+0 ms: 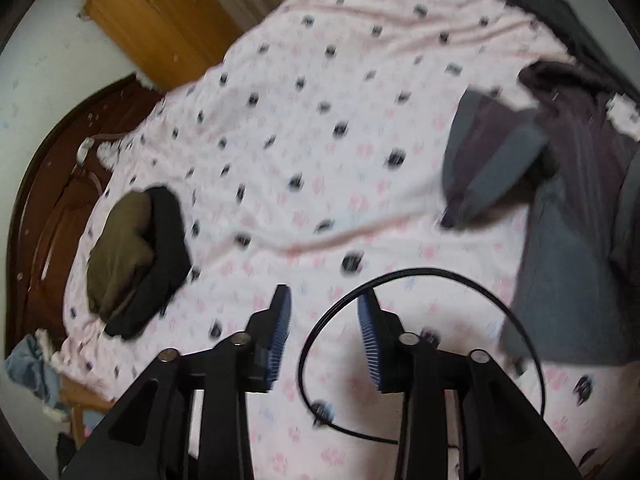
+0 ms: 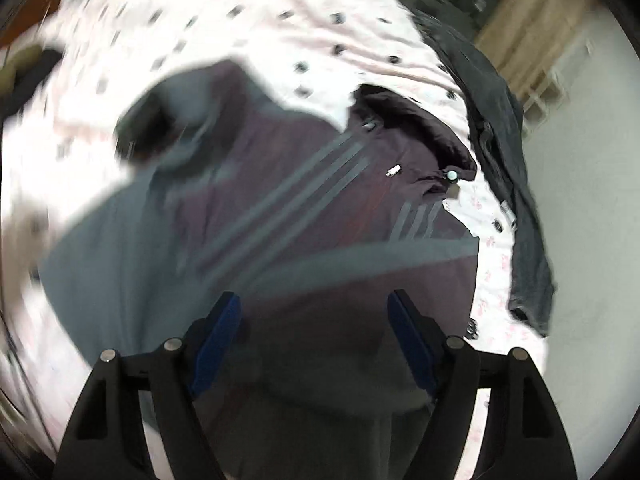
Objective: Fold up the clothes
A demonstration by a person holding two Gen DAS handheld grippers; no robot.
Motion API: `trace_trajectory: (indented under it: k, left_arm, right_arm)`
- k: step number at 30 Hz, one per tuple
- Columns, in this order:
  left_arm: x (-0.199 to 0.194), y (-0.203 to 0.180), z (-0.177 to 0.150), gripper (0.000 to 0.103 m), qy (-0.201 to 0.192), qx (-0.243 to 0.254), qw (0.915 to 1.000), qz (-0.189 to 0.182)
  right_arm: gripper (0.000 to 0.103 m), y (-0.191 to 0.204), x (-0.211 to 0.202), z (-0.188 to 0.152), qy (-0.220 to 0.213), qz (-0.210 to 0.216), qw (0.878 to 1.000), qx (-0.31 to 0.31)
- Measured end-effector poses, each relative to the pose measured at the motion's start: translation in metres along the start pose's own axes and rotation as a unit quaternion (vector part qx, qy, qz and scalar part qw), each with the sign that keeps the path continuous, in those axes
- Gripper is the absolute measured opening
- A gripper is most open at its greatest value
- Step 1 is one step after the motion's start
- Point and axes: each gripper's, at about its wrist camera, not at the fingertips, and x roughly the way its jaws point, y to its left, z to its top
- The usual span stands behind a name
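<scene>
My right gripper, jaws wide and empty, hangs over the jacket, collar lying far-right; my left gripper, half-open, empty, is further off.

Sheet: pale pink, scattered dark spots, faint pink flower marks. Jacket: dark plum with grey panels, three grey diagonal stripes on the chest. Folded pile: olive piece beside black. Far garment: charcoal grey. Pads: blue, on black fingers. Cable: black. Headboard: red-brown wood.
</scene>
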Motion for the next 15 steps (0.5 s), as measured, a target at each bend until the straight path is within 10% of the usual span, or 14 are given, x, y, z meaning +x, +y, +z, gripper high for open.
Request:
trace_trajectory:
  k: [7,15]
  left_arm:
    - [0.004,-0.026,0.047,0.051,-0.040,-0.021,0.9980,-0.044]
    - [-0.023,-0.070,0.119,0.052,-0.149,0.005,0.9880,-0.040]
  right_arm:
    - [0.077,-0.082,0.026,0.034,0.019,-0.007,0.992,0.128]
    - [0.077,-0.236,0.089,0.106,-0.010,-0.007,0.951,0.309]
